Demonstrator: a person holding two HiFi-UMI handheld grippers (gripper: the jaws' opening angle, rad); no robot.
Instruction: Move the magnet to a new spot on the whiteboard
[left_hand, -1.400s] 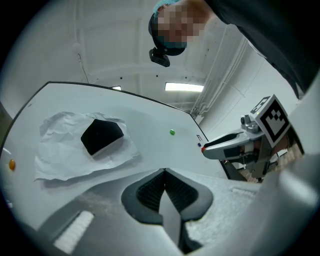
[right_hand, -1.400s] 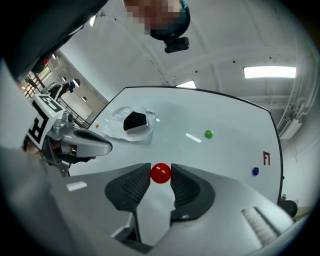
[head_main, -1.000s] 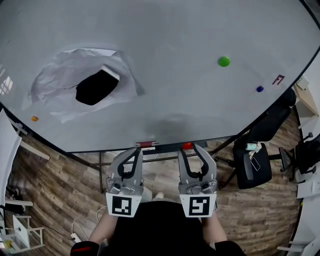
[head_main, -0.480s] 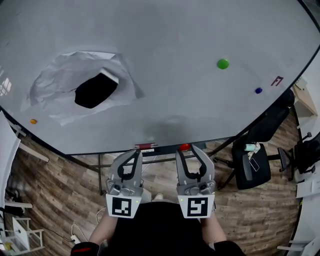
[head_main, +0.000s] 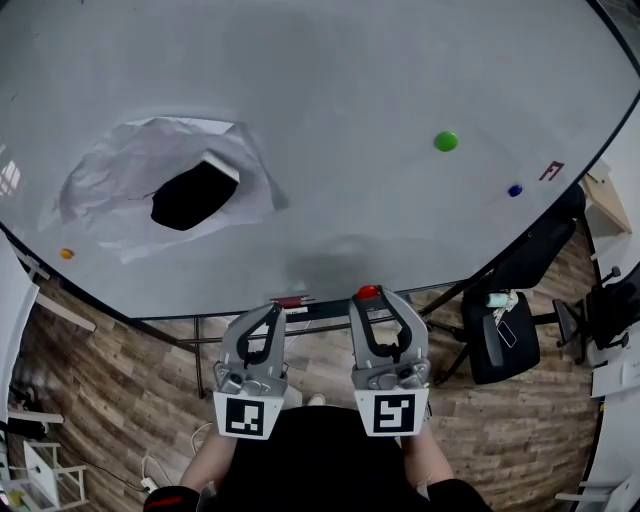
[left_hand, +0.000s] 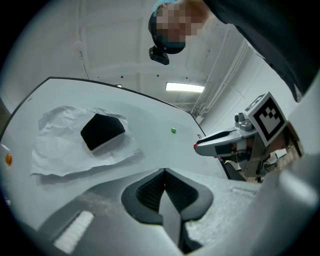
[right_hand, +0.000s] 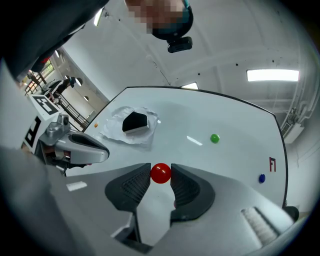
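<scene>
A round red magnet (right_hand: 160, 173) sits pinched between the tips of my right gripper (right_hand: 160, 175), held just off the lower edge of the whiteboard (head_main: 330, 90). From the head view the same red magnet (head_main: 368, 292) shows at the tip of the right gripper (head_main: 369, 297). My left gripper (head_main: 275, 312) hangs beside it below the board edge, its jaws pressed together with nothing between them (left_hand: 164, 172). A green magnet (head_main: 446, 141), a blue magnet (head_main: 515, 190) and an orange magnet (head_main: 66, 254) stick to the board.
A black eraser (head_main: 194, 195) rests on a crumpled white sheet (head_main: 120, 175) at the board's left. A small red mark (head_main: 552, 171) is drawn near the blue magnet. A black office chair (head_main: 510, 320) stands on the wood floor to the right.
Both grippers have shifted a little up toward the board's lower edge, the right one carrying the red magnet. Jaw positions look unchanged.
</scene>
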